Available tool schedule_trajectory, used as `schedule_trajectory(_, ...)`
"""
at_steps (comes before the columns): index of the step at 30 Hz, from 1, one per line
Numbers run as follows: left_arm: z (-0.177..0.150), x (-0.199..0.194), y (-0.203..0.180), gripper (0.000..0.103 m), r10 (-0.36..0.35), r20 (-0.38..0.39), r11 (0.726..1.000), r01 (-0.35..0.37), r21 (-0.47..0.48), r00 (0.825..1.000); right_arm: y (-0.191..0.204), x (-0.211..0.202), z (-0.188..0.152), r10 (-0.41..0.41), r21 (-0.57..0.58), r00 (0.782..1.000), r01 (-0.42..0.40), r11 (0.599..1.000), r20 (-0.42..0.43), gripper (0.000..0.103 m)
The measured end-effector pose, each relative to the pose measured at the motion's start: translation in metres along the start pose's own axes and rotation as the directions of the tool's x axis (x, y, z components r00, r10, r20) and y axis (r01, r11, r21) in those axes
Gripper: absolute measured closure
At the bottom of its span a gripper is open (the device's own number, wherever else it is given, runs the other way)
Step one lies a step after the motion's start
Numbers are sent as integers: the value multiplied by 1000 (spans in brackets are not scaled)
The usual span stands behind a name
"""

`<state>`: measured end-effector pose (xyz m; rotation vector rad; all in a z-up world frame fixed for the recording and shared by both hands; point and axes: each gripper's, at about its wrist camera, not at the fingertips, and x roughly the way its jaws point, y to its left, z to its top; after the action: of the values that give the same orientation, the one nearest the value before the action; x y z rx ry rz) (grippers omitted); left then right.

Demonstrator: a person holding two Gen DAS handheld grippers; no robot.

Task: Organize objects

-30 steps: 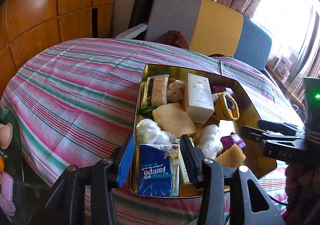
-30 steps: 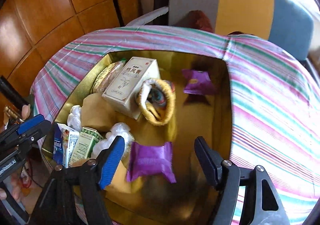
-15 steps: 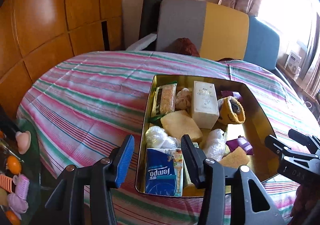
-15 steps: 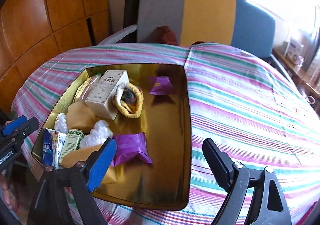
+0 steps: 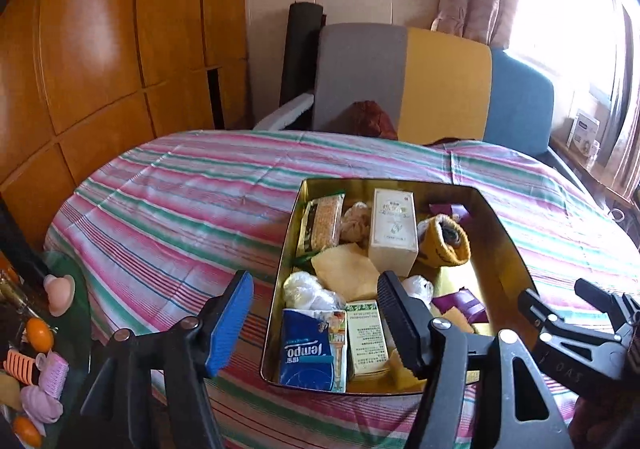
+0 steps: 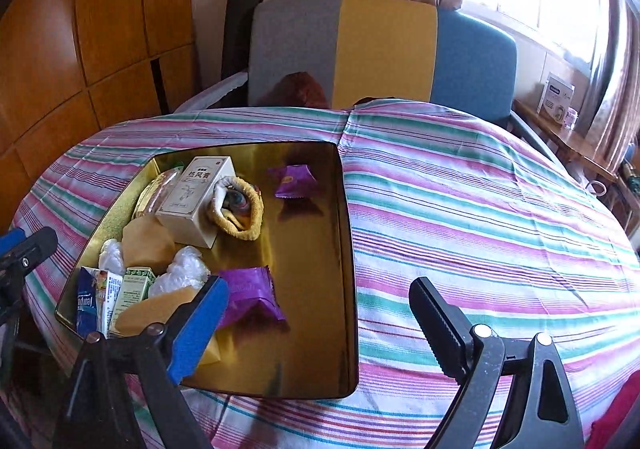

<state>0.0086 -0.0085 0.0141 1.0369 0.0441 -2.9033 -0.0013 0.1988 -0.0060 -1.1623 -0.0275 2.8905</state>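
A gold tin tray [image 5: 508, 241] [image 6: 316, 377] sits on the striped tablecloth. It holds a white box [image 5: 393, 227] [image 6: 196, 195], a yellow sock [image 5: 444, 239] [image 6: 240, 209], a blue Tempo tissue pack [image 5: 310, 347] [image 6: 86, 305], a green carton [image 5: 366, 335], yellow sponges, white bags and purple packets [image 6: 252, 295]. My left gripper [image 5: 316, 313] is open and empty, near the tray's near left corner. My right gripper [image 6: 320, 317] is open and empty, above the tray's near right edge; it also shows in the left wrist view [image 5: 560, 301].
The striped tablecloth [image 6: 480, 217] spreads bare to the right and left of the tray. A grey, yellow and blue chair [image 5: 408, 77] stands behind the table. A glass side table [image 5: 36, 329] with small toys is at the far left. Wooden panels line the left wall.
Both grippers have pulled back and up from the tray, so more of the table and room shows. The tray's contents have not moved. Both grippers stay open and empty.
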Motion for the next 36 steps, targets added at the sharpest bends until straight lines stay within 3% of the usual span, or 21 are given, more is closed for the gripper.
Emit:
schedule_trajectory(4,1,-6,-3,38,32,27,999,-33,16,999,2,-4,1,1,3,1000,-1,1000,12,11)
schedule_trajectory(32,-3,-2,5,41,-22,-28,1000,22,-6,999,13,0,4,-2,3,1000,2,1000,8,10)
schedule_trajectory(36,-3,-2,5,48,-26,-18,1000,26,-3,1000,13,3,3,1,0,1000,-1,1000,-1,10)
